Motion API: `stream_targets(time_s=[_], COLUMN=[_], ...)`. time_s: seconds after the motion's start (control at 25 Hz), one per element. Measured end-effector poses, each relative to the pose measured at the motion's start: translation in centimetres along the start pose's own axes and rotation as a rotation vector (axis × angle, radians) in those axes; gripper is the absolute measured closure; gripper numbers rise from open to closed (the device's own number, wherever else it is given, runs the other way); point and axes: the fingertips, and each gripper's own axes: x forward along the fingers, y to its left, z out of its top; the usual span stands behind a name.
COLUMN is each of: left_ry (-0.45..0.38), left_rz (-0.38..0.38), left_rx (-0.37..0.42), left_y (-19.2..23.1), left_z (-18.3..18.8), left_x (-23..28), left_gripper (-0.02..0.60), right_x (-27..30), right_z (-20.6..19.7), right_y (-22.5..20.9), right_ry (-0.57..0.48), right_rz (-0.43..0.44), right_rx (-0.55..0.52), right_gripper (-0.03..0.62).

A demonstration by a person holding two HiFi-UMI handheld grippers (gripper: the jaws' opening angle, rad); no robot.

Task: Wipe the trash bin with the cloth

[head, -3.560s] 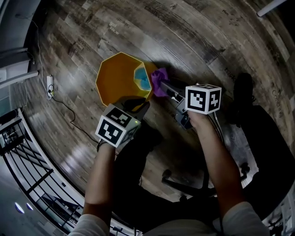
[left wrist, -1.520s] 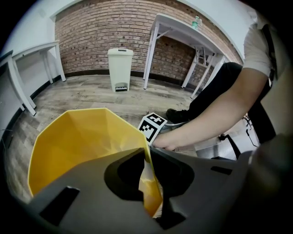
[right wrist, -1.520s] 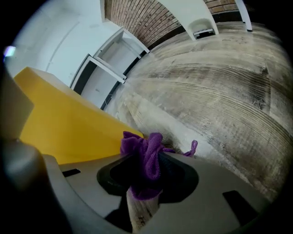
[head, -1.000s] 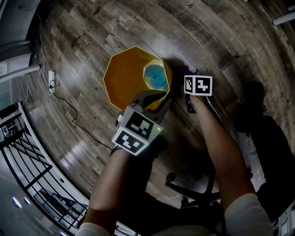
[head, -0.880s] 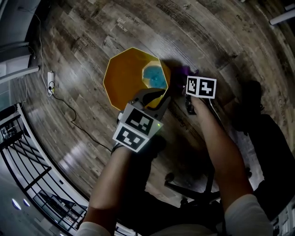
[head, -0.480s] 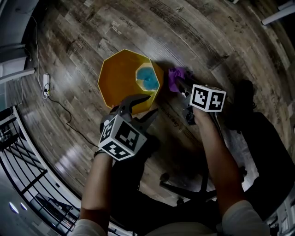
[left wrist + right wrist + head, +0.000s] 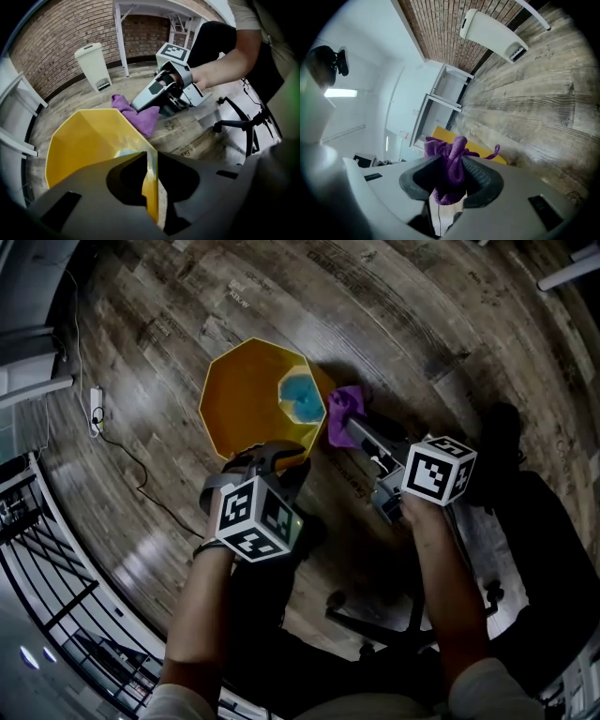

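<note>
A yellow octagonal trash bin (image 7: pixel 248 404) with a blue bottom (image 7: pixel 300 397) stands on the wooden floor. My left gripper (image 7: pixel 270 454) is at the bin's near rim. In the left gripper view its jaws (image 7: pixel 151 154) straddle the bin's wall (image 7: pixel 89 140). They have just been closing and their tips pinch the wall. My right gripper (image 7: pixel 345 430) is shut on a bunched purple cloth (image 7: pixel 339 411), held up beside the bin's right side. The cloth (image 7: pixel 449 164) fills the right gripper's jaws (image 7: pixel 452 174). The left gripper view also shows the cloth (image 7: pixel 138 115) near the bin's far rim.
A white pedal bin (image 7: pixel 93 65) stands by the brick wall, beside white table legs (image 7: pixel 119 37). A power strip with its cable (image 7: pixel 94 413) lies left of the bin. An office chair base (image 7: pixel 375 615) is close to my legs. A metal railing (image 7: pixel 37 549) runs along the left.
The right gripper has lifted the purple cloth from low beside the bin. The left gripper let go of the rim's right part, opened wide, shifted to the near rim and closed there.
</note>
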Motion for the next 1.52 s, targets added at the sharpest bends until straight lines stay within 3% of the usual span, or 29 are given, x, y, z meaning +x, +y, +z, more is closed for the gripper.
stream_targets(time_s=[0.04,0.24,0.96,1.24,1.52], left_ry=[-0.009,-0.033,-0.107,-0.136,-0.163], left_rz=[0.001,-0.006,-0.013,-0.013,0.004], left_rx=[0.008,0.026,-0.103,-0.148,-0.193], left_y=[-0.1,-0.3,0.5,0.7,1.1], left_z=[0.2,0.6,3.1,3.9,4.4], left_x=[0.1,0.1,0.6,0.8,0.9], left_gripper=[0.548,0.558,0.557,0.557,0.557], right_x=[0.2,1.0,4.1,5.3,7.2], right_z=[0.0,0.1,-0.5,-2.5,-4.2], right_y=[0.1,-1.1,-8.4,-12.8,-17.5], right_ry=[0.002,0.023,0.063,0.133,0.233], right_rz=[0.003,-0.026,-0.187,-0.295,-0.448], right_rx=[-0.006,-0.042,-0.026,-0.019,-0.083], right_gripper=[0.463,0.464,0.464,0.464,0.464])
